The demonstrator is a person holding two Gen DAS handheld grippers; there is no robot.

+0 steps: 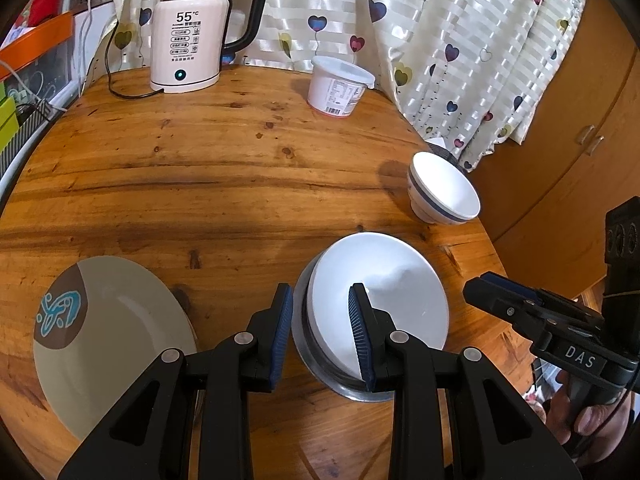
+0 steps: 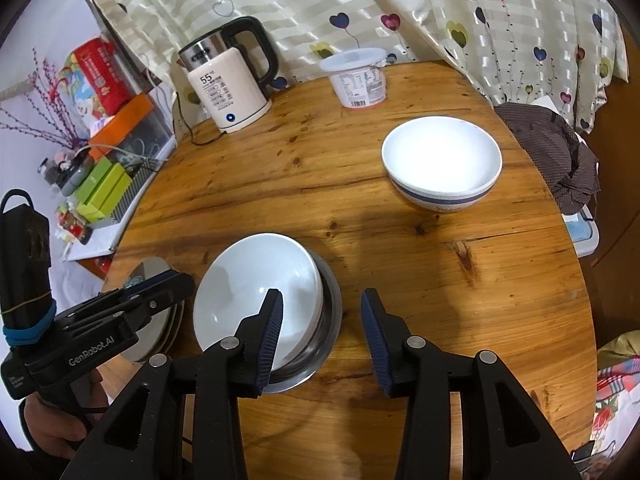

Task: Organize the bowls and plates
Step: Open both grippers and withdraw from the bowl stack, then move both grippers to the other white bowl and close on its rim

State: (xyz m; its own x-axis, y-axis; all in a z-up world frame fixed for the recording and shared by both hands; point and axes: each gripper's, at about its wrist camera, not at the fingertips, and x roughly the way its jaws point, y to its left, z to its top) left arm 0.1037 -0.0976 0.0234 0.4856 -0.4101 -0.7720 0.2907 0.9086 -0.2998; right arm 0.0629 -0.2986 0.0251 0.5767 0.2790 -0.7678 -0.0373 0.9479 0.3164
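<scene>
Two bowls are already nested: a white bowl (image 2: pixel 256 292) sits tilted inside a steel bowl (image 2: pixel 330 320) near the table's (image 2: pixel 280 184) front edge. One striped bowl (image 2: pixel 440 164) stands alone toward the right edge, well apart, so it likely goes on the stack next. A plate (image 1: pixel 108 336) lies at the front left edge; a second plate may lie under it, hard to tell.

Left gripper (image 1: pixel 320 336) has its jaws part open astride the white bowl's near rim; pads look clear of it, no squeeze seen. Right gripper (image 2: pixel 322 336) also stands part open, empty, one finger over the nested bowls, the other over bare wood.

Plate is partly cut off behind the left gripper. Kettle (image 1: pixel 192 36) and tub (image 1: pixel 338 84) sit at the back edge.
</scene>
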